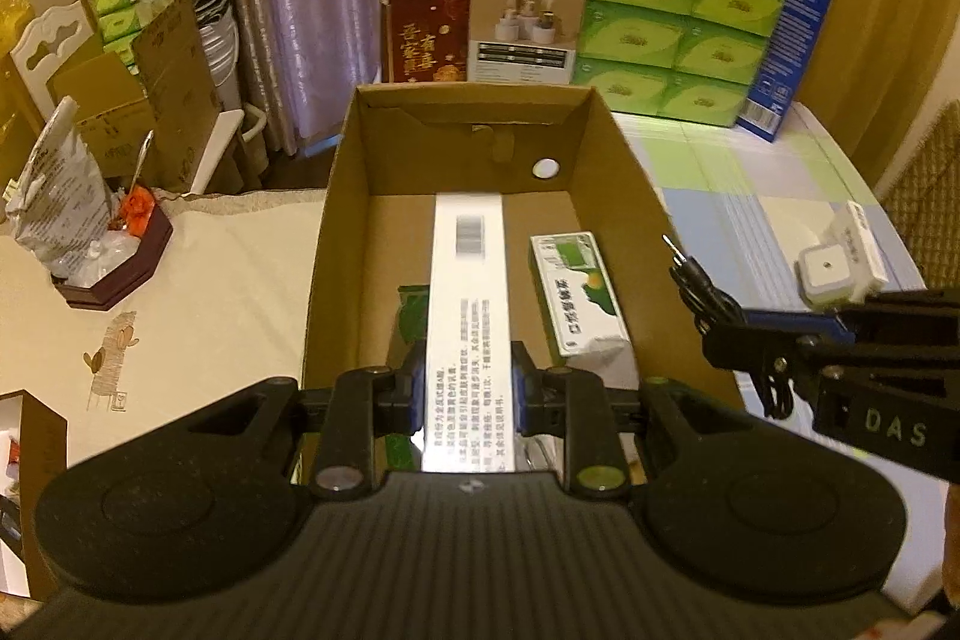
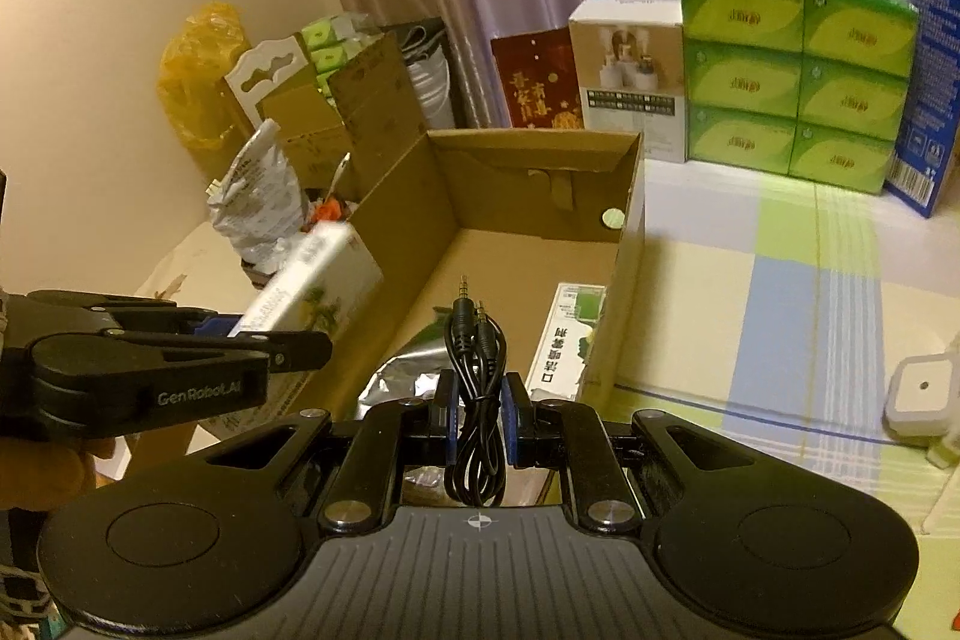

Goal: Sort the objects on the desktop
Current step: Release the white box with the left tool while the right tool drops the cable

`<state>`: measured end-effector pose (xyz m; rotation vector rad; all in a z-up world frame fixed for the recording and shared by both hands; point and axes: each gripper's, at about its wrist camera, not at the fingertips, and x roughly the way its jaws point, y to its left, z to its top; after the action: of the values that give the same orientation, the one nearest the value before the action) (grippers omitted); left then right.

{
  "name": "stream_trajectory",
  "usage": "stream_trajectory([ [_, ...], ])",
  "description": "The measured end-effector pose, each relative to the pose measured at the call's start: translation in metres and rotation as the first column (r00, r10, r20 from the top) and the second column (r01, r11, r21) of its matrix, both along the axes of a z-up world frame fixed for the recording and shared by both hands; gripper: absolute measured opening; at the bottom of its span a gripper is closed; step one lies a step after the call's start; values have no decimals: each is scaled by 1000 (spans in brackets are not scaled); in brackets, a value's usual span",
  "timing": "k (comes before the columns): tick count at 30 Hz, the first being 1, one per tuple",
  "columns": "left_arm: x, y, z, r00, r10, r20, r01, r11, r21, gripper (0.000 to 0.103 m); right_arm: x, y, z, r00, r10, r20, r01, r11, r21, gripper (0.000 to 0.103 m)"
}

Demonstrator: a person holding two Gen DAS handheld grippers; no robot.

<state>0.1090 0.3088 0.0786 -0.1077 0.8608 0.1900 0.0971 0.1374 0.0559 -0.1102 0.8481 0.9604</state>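
An open cardboard box [image 1: 336, 196] stands on the table; it also shows in the right wrist view [image 2: 630, 232]. My left gripper [image 1: 468, 388] is shut on a long white carton [image 1: 469, 316] and holds it over the box; from the right wrist view the carton [image 2: 312, 280] and left gripper [image 2: 240, 334] are at the left. My right gripper [image 2: 480, 412] is shut on a coiled black audio cable [image 2: 477, 370] above the box's near end; the left wrist view shows the cable [image 1: 696, 286] at the right. Inside lie a green-and-white small box [image 1: 576, 298] and a silver-green pouch [image 2: 408, 376].
Green tissue packs [image 1: 672, 34], a white product box [image 1: 522, 22], a red card [image 1: 426, 34] and a blue box [image 1: 792, 46] stand behind the cardboard box. A white square device [image 1: 831, 274] lies right. A dark tray with bags [image 1: 114, 274] sits left.
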Motion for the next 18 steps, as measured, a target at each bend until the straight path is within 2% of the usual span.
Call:
stream_trajectory([
  [7,2,7,-11,1000,19,-8,-19,1000,-9,21,5,8,-10,1000,2,-21,-2,1000,-4,11],
  [11,-2,8,-10,1000,22,-6,-22,1000,-7,21,6,12,-11,1000,-3,-27,4,1000,26,11],
  [12,-3,9,-10,1000,23,-6,-23,1000,-5,21,7,12,-11,1000,-8,-30,9,999,47,12],
  [15,-6,9,-7,1000,30,0,-30,1000,-3,23,11,10,-9,999,-29,-35,32,997,76,34],
  [18,-11,8,-5,999,34,6,-34,999,-2,26,12,2,-5,999,-41,-23,43,996,81,35],
])
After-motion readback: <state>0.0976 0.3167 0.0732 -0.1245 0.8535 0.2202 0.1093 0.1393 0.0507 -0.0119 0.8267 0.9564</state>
